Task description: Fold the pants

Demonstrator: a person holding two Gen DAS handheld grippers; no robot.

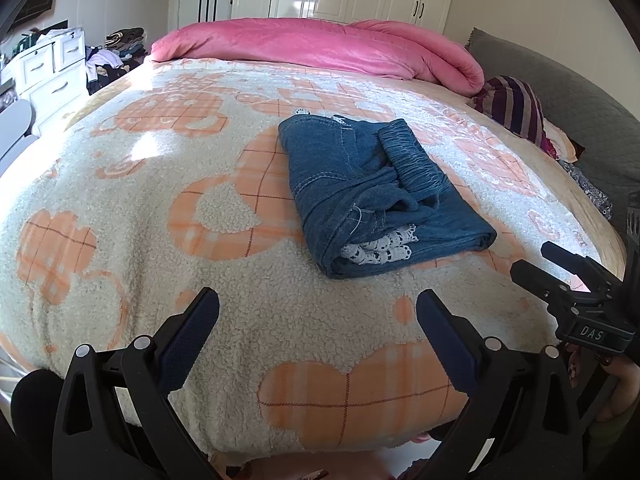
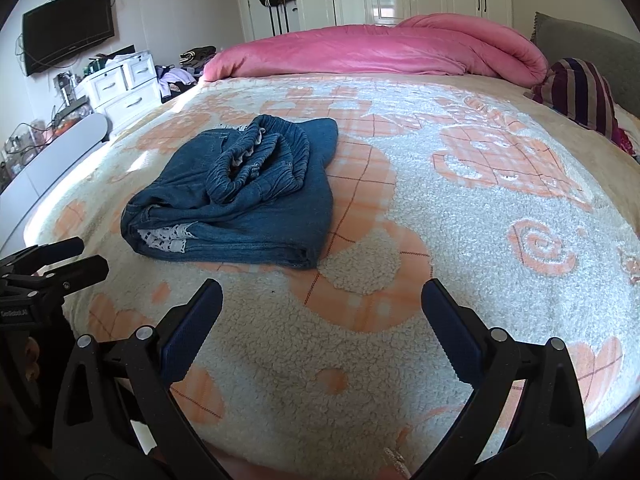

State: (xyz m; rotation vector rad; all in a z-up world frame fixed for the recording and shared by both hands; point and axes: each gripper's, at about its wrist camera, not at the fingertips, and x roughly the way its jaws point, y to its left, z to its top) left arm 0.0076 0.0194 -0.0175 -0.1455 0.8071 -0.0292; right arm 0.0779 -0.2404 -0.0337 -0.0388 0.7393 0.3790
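Observation:
The blue denim pants (image 1: 372, 188) lie folded into a compact bundle on the bed, with white lace trim showing at the near edge and the elastic waistband on top. They also show in the right wrist view (image 2: 240, 196), left of centre. My left gripper (image 1: 318, 304) is open and empty, held above the bed's near edge, short of the pants. My right gripper (image 2: 322, 296) is open and empty, to the right of the bundle and nearer than it. The right gripper also shows in the left wrist view (image 1: 560, 268); the left one shows in the right wrist view (image 2: 60, 260).
The bed is covered by a cream and orange fleece blanket (image 1: 160, 216). A rolled pink duvet (image 1: 320, 44) lies along the far side. A striped cushion (image 1: 516, 108) and a grey headboard (image 1: 580, 92) are at the right. White drawers (image 2: 124, 84) stand left of the bed.

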